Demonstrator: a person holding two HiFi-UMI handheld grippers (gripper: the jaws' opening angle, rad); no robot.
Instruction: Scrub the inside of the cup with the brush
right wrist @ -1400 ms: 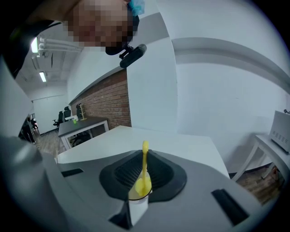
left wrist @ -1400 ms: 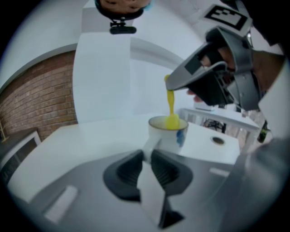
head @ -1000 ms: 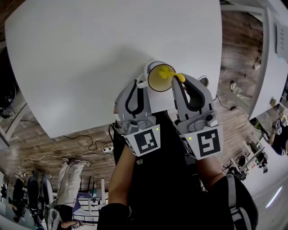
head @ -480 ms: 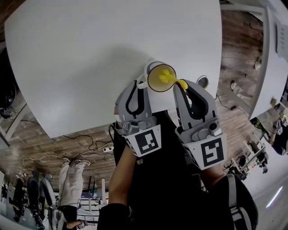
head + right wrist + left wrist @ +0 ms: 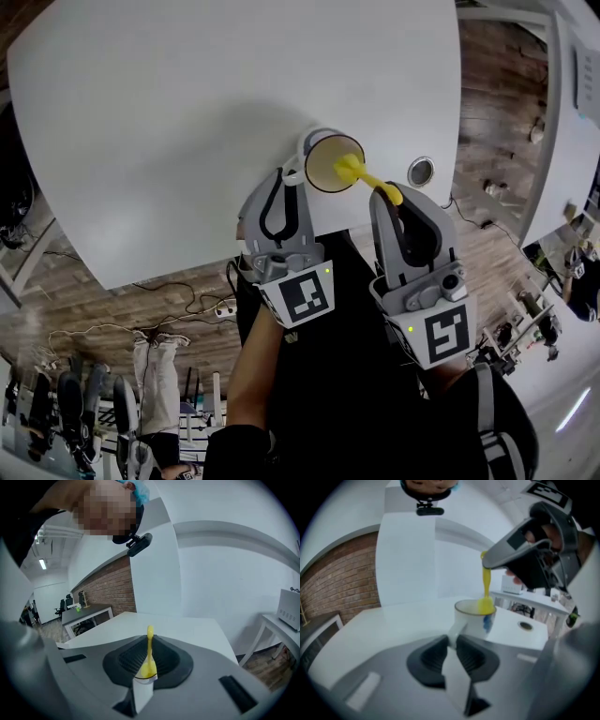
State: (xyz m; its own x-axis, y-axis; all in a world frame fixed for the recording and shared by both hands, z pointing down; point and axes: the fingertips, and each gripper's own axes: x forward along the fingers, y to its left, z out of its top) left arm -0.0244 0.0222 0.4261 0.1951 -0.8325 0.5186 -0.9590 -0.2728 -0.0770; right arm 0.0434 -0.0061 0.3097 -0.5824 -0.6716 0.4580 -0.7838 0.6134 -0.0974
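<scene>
White, the one cup [image 5: 317, 157] is by the table's [image 5: 187, 112] near edge, its blue mark too blurred to read. The left gripper [image 5: 289, 178] clamps its handle; the right gripper [image 5: 387, 195] pinches the one yellow brush [image 5: 367, 180], head at the rim.

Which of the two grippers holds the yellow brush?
The right gripper: its jaws pinch the yellow brush, while the left gripper holds the cup by its handle.
</scene>
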